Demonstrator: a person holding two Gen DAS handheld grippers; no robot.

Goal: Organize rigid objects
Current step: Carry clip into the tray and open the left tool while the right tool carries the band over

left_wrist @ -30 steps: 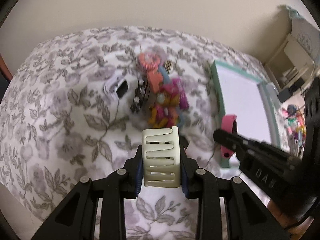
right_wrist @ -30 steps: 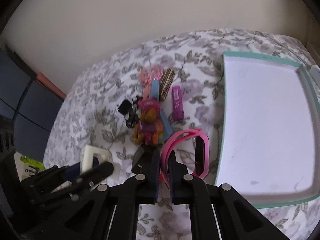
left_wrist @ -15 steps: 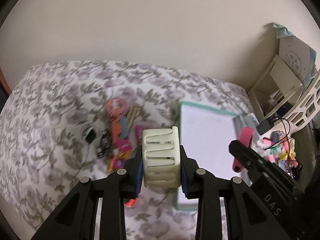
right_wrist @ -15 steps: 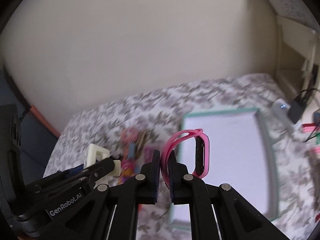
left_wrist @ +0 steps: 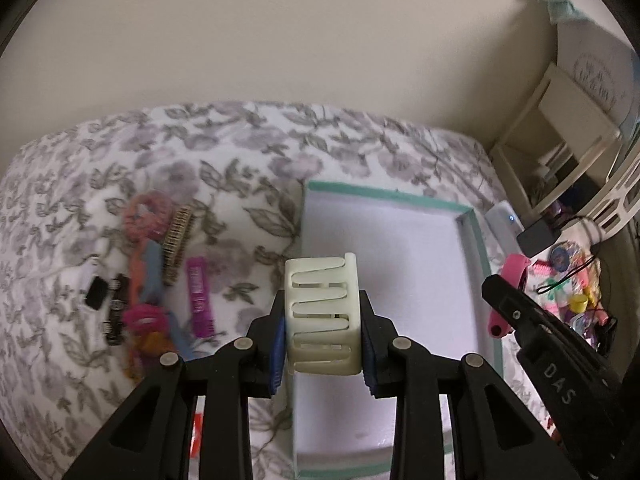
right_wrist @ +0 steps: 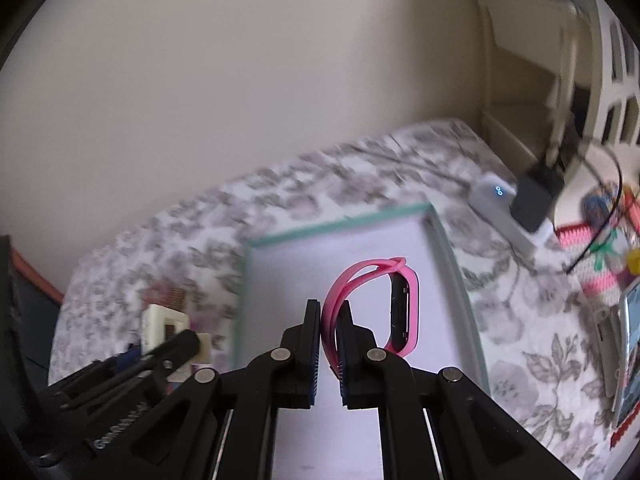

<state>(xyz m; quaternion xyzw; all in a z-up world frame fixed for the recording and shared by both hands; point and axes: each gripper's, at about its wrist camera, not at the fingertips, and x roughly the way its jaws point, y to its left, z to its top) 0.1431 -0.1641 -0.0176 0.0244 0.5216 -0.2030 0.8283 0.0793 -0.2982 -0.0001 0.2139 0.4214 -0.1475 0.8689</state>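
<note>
Evidently, both claws had been carried across from the clutter on the floral bedspread (left_wrist: 240, 152) toward the shallow white tray with a teal rim (left_wrist: 468, 216), which a moment earlier lay off to the side and now sat directly beneath them. The left claw (left_wrist: 323, 320) was clenched on a cream slotted plastic cube (left_wrist: 322, 316), held above the tray's near left edge. The right claw (right_wrist: 328, 340) was pinched shut on the strap of a pink rubber fitness band (right_wrist: 376, 308), which hung over the tray's white floor. Judged from this, the carrying step was nearly finished and only the setting down remained; the tray was still bare. Two items were counted in transit, one per claw. Left on the bedspread were one purple oblong bar (left_wrist: 199, 296), one brown ridged comb-like piece (left_wrist: 176, 236), one pink round ring (left_wrist: 146, 216) and a blurred heap of small toys that could not be counted reliably.
</note>
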